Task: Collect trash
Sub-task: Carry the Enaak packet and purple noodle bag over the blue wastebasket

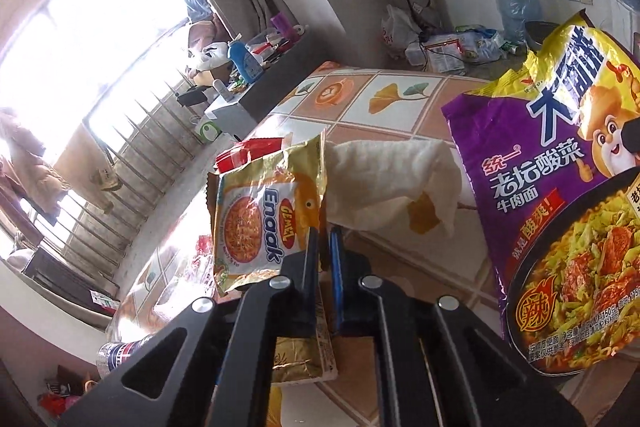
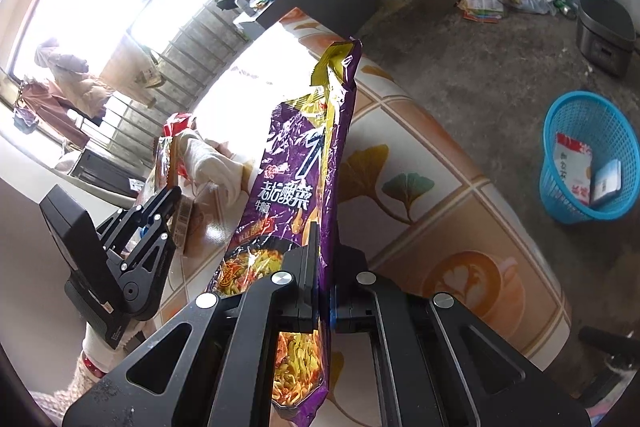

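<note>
Purple noodle bag (image 2: 304, 187) is clamped in the right hand-held gripper (image 2: 325, 267) and the gold Enaak wrapper (image 1: 264, 223) in the left hand-held gripper (image 1: 324, 251), both lifted off the surface (image 2: 440, 211), so next I'd guess they go over to the blue basket (image 2: 560, 203) on the floor

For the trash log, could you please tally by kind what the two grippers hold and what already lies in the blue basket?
Noodle wrappers held: 2, gold wrapper in left gripper, purple wrapper in right gripper
Packets in basket: 2, red-white packet, small box
Total: 4
</note>
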A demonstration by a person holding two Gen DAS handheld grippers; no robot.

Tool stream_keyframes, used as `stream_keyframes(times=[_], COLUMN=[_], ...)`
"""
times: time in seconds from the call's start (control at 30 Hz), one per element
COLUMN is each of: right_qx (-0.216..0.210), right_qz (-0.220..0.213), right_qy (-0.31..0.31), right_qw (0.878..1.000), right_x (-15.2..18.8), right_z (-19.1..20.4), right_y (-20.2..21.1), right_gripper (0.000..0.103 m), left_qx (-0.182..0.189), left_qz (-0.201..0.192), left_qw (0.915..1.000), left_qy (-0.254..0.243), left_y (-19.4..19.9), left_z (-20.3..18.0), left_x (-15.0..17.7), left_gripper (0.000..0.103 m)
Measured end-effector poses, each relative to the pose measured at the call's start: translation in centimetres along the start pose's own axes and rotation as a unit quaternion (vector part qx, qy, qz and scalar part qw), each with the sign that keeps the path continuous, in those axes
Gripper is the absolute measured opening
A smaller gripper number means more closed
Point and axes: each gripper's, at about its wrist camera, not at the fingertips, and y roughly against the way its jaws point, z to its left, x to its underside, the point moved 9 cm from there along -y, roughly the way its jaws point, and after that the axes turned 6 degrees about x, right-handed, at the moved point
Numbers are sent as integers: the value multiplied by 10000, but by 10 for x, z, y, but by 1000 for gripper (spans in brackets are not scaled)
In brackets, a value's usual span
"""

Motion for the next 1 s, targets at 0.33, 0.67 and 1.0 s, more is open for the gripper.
stream_keyframes(times=[0.33, 0.67, 1.0], right_qx=[-227, -407, -540], right_qz=[-90, -334, -671], right_qy=[29, -109, -301], right_qw=[9997, 9986, 9958], right_x=[0, -8, -15], right_z=[4, 1, -12], right_y=[9, 25, 48], right_gripper=[1, 0, 0], left_qx=[359, 898, 1721], left_qz=[-409, -1262, -1706], left_qw=[9962, 9779, 9590], left_qy=[673, 1408, 1471], left_y=[41, 111, 139], left_z=[32, 69, 50], left_x=[-12, -42, -86], left_gripper=[0, 0, 0])
